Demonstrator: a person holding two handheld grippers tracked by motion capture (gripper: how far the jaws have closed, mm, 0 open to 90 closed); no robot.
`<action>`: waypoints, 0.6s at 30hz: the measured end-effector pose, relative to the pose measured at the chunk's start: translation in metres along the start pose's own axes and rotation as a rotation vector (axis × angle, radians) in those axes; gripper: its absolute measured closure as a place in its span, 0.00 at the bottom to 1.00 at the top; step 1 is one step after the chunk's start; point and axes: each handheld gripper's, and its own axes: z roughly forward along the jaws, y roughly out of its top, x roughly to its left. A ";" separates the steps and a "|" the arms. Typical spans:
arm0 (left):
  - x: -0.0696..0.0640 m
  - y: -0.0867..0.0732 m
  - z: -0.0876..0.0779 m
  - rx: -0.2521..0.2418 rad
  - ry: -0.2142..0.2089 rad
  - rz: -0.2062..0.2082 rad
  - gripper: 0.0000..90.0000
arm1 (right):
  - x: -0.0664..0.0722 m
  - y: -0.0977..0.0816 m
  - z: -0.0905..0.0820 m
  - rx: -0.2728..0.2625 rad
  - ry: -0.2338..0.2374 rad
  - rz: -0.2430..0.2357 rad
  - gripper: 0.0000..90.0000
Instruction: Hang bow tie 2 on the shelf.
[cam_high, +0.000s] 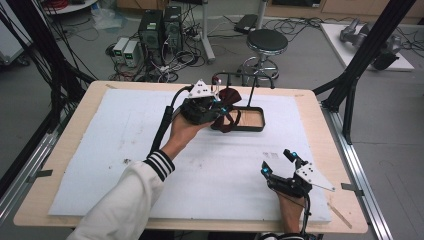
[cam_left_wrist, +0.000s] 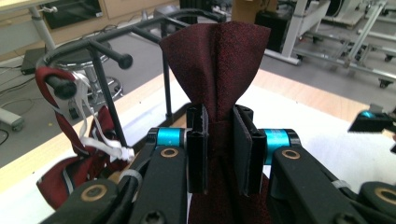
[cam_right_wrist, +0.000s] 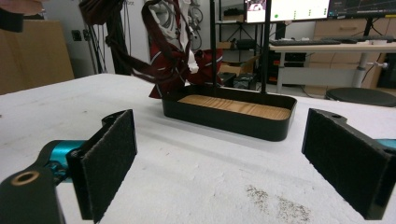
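My left gripper (cam_high: 220, 110) is up at the black rack (cam_high: 248, 80) at the table's far middle, shut on a dark red tie (cam_left_wrist: 216, 60). The tie's folded cloth fans out above the pads, and the rest of it hangs below the hand (cam_high: 226, 121). Another red tie with pale stripes and white cords (cam_left_wrist: 74, 154) is draped over a rack peg to the left of my jaws. It also hangs at the back of the tray (cam_right_wrist: 175, 60). My right gripper (cam_high: 277, 161) rests on the white mat near the front right, open and holding nothing (cam_right_wrist: 219, 158).
The rack stands in a black tray with a wooden floor (cam_right_wrist: 229, 116). A white foam mat (cam_high: 125, 145) covers most of the wooden table. A round stool (cam_high: 266, 42), computer towers and cables sit on the floor beyond the far edge. Black frame posts stand at both sides.
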 end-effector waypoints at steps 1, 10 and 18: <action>0.001 0.000 0.001 -0.006 0.004 -0.004 0.85 | 0.000 0.000 0.000 0.000 0.000 -0.001 0.10; 0.011 0.011 0.005 -0.045 0.018 -0.045 0.85 | 0.000 0.000 0.000 0.000 -0.001 -0.002 0.10; 0.016 0.021 0.011 -0.085 0.014 -0.061 0.85 | 0.000 0.000 0.000 -0.001 -0.001 -0.001 0.10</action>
